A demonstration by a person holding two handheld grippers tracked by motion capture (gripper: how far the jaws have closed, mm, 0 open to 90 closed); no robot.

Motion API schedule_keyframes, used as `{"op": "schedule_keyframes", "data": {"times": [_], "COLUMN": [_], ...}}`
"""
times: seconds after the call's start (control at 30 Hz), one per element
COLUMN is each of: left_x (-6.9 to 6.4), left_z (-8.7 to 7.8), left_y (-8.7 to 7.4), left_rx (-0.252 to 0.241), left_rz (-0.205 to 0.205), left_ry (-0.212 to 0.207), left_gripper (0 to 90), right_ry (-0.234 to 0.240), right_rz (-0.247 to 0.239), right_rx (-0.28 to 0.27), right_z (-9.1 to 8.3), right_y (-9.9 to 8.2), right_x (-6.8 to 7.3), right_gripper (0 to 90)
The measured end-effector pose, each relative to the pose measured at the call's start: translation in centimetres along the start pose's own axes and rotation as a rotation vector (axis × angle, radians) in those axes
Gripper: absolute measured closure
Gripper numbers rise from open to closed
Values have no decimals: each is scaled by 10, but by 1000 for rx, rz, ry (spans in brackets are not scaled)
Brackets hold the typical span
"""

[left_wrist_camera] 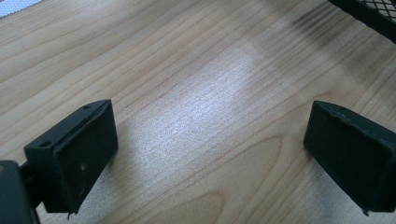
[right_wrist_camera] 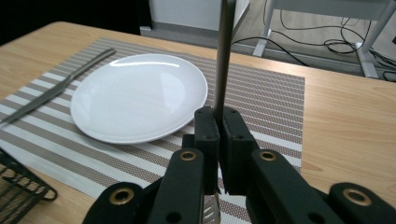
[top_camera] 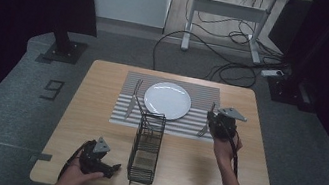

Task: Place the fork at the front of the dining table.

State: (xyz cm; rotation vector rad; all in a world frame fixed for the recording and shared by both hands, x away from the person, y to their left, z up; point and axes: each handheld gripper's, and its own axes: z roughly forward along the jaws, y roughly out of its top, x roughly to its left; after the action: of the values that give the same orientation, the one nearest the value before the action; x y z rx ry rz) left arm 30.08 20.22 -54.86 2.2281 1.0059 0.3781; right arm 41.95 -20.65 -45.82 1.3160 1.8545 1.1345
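A pale wooden table [top_camera: 96,126] is spreading across the middle of the high view, bearing a grey striped woven placemat [top_camera: 125,101] with a round white ceramic plate [top_camera: 167,100], and lower centre a black wire cutlery basket [top_camera: 146,149]. At centre right the right gripper [right_wrist_camera: 218,122] is clamping a slim metal fork [right_wrist_camera: 224,51] mid-handle, its long axis running up the frame, tines low. It is looking stiff, light and slippery. At lower left the left gripper [left_wrist_camera: 210,140] is resting with jaws apart, holding nothing
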Motion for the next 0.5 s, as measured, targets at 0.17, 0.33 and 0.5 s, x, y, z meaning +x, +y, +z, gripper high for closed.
{"op": "schedule_keyframes", "data": {"times": [0.17,0.33,0.5], "left_x": [0,0,0], "left_z": [0,0,0], "left_y": [0,0,0], "left_rx": [0,2,2], "left_rz": [0,0,1], "left_ry": [0,0,0], "left_gripper": [28,28,28], "right_ry": [-15,-24,-28], "right_rz": [-3,-2,22], "right_rx": [-5,-16,-11], "right_z": [7,12,20], "right_y": [-2,-2,1], "right_x": [3,3,-1], "right_gripper": [863,862,860]}}
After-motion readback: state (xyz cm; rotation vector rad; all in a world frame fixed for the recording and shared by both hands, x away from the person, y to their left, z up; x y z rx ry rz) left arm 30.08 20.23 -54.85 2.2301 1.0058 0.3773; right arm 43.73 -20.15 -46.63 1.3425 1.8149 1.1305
